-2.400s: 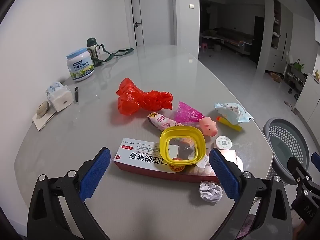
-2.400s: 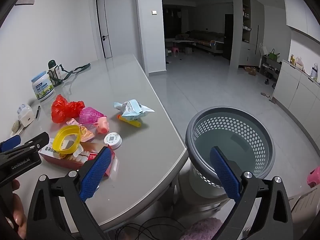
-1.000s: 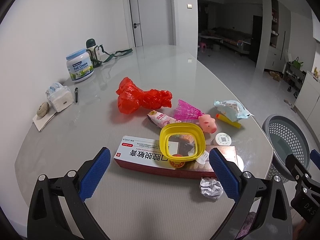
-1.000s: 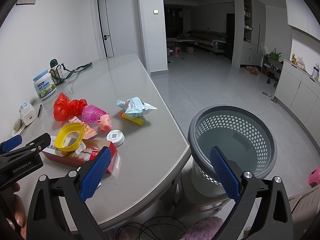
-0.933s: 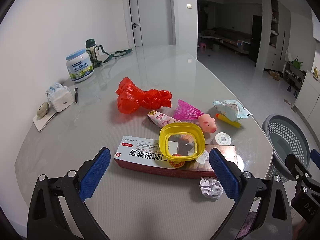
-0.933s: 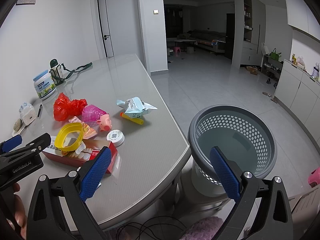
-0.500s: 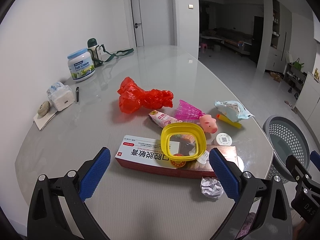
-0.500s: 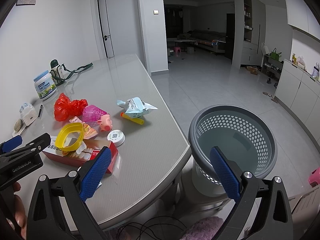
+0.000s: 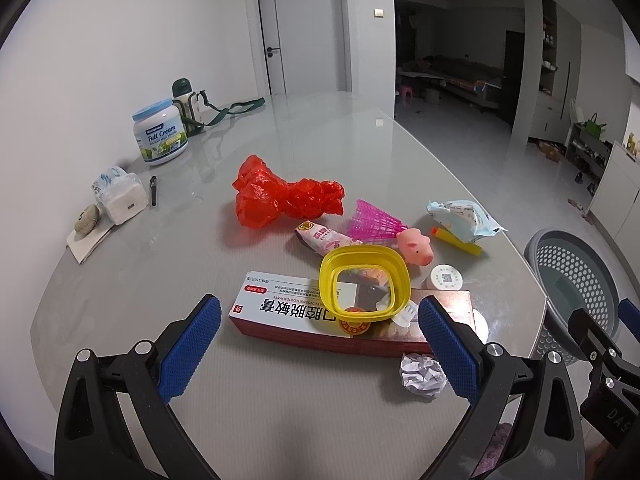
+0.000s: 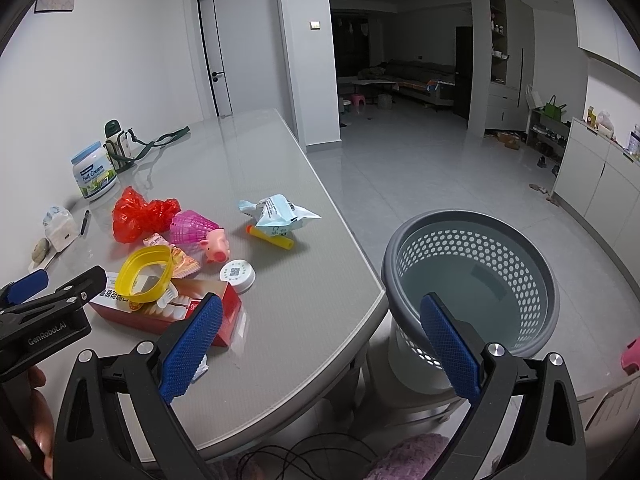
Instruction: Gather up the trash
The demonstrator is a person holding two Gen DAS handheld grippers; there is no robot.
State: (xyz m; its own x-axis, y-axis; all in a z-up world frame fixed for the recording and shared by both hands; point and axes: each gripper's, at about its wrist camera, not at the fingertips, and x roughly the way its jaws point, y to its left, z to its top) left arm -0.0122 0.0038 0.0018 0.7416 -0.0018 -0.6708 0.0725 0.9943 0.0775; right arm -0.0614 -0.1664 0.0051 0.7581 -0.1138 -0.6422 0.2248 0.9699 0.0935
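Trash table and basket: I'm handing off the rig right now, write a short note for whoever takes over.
Left hand-held gripper: open, empty, hovering over the table before the red-and-white box.
Right hand-held gripper: open, empty, over the table's corner beside the grey basket.
On the table: crumpled paper ball nearest the left gripper, yellow lid on the box, red plastic bag, pink wrapper, blue-white packet.
Done: nothing visible in the basket.
Left: pick up every piece and drop it in the basket.
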